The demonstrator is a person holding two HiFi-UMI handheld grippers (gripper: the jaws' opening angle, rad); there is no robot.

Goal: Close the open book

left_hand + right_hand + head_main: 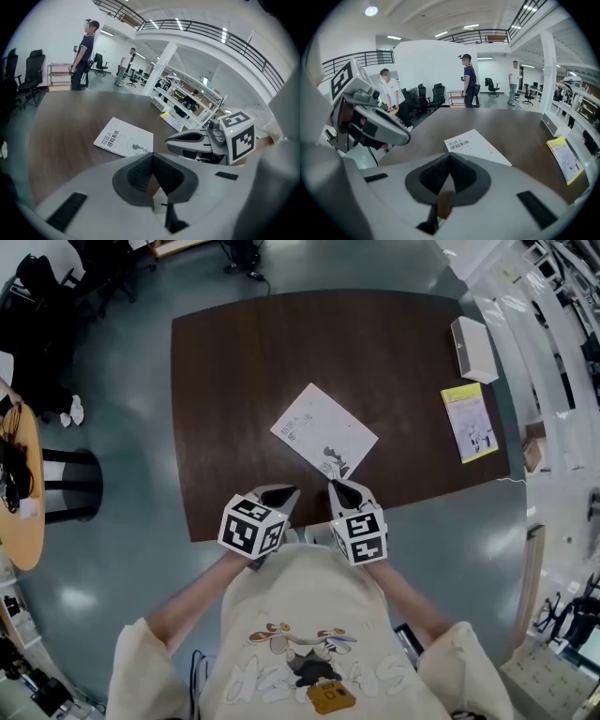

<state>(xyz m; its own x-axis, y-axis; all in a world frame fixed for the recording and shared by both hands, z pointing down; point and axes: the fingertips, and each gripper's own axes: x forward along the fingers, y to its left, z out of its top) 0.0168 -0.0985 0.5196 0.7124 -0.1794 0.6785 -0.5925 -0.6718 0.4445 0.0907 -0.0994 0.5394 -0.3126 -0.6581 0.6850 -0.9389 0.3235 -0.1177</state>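
1. Open-plan office or lab hall: large dark table (225,371) on a glossy grey floor (122,427).
2. Black office chairs (437,96) far left; white shelving racks (185,101) line the right side.
3. Mezzanine railing (220,33) overhead, strip lights (154,23) on the ceiling.

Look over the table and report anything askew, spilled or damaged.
Only the white book is askew: it lies closed but turned diagonally to the edges of the table. The yellow booklet and white box sit roughly square near the right edge. Nothing spilled or damaged shows.
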